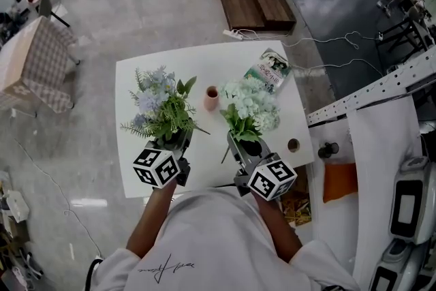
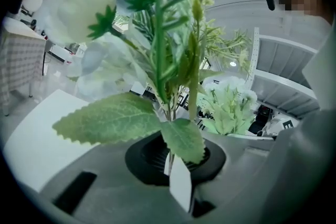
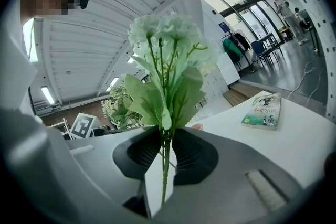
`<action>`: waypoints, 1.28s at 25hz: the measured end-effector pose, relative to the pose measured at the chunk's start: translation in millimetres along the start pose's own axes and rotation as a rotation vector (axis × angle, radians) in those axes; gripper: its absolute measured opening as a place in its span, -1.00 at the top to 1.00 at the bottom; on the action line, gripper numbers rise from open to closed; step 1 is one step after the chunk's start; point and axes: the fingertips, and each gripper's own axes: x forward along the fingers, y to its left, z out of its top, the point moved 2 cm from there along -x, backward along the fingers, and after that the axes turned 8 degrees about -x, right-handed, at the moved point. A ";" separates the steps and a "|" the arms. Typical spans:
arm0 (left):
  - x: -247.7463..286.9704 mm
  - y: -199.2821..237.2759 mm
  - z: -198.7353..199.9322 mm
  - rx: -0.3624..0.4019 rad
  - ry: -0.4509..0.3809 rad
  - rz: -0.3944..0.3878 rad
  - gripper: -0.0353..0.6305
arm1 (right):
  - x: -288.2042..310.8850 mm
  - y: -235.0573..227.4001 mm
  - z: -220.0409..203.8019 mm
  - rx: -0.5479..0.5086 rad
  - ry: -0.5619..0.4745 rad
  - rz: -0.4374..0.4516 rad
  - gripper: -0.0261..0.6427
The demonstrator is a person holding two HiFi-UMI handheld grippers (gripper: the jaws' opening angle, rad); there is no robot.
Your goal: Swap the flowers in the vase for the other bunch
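Pinching the stems of the blue flower bunch (image 1: 158,105) in the left gripper (image 1: 178,145), upright over the near part of the white tabletop (image 1: 129,167). Clamping the white flower bunch (image 1: 252,102) by its stems in the right gripper (image 1: 243,146), likewise upright. Between and behind both bunches, on the tabletop: small pink vase (image 1: 212,98).

A bunch of pale blue and lavender artificial flowers (image 1: 160,105) with ferny green leaves is standing upright, its stems being pinched between the jaws of the left gripper (image 2: 173,160). A bunch of white and pale green artificial flowers (image 1: 251,104) is likewise standing upright, its stems being clamped by the right gripper (image 3: 164,157). Between the two bunches, a small pink vase (image 1: 211,98) is sitting upright on the white counter (image 1: 204,65).
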 end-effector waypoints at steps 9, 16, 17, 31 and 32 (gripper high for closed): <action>-14.1 11.9 -10.0 0.018 0.028 0.038 0.83 | 10.7 12.3 -5.3 -0.002 0.021 0.026 0.71; -19.7 12.7 -16.5 0.034 0.037 0.055 0.85 | 16.6 18.5 -8.4 -0.007 0.042 0.050 0.71; -20.1 13.0 -17.4 0.034 0.039 0.055 0.84 | 16.9 18.6 -8.9 -0.006 0.042 0.053 0.71; -22.0 11.0 -23.1 -0.013 0.043 0.044 0.81 | 21.9 14.6 -0.7 -0.019 0.036 0.073 0.71; -22.1 11.1 -23.4 -0.014 0.044 0.045 0.81 | 22.1 14.6 -0.3 -0.020 0.037 0.074 0.71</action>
